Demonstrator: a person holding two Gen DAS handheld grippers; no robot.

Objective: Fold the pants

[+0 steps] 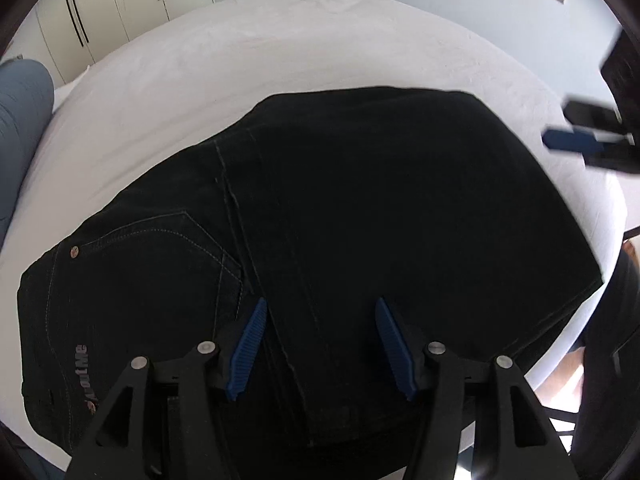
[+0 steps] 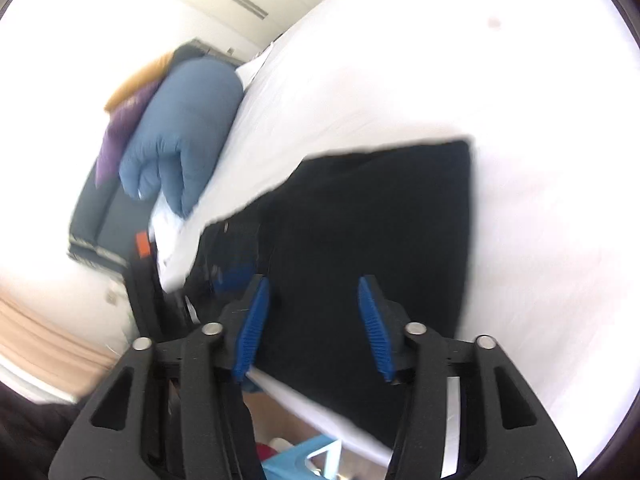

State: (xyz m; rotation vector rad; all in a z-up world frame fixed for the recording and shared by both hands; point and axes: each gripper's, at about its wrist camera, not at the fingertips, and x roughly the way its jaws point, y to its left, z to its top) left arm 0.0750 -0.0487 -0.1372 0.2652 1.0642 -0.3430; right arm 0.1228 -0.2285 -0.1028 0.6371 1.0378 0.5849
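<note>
The black pants (image 1: 340, 208) lie folded on the white bed (image 1: 248, 60). Both the left hand-held gripper (image 1: 320, 348) and right hand-held gripper (image 2: 314, 328) are spread, nothing pinched; the fold is best smoothed flat before regripping

Bright daylight, fisheye-curved edges; right wrist view motion-blurred and overexposed

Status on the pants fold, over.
Left gripper open over black pants, empty. Right gripper open, empty. Pants folded on white bed. Nothing in the way.
</note>
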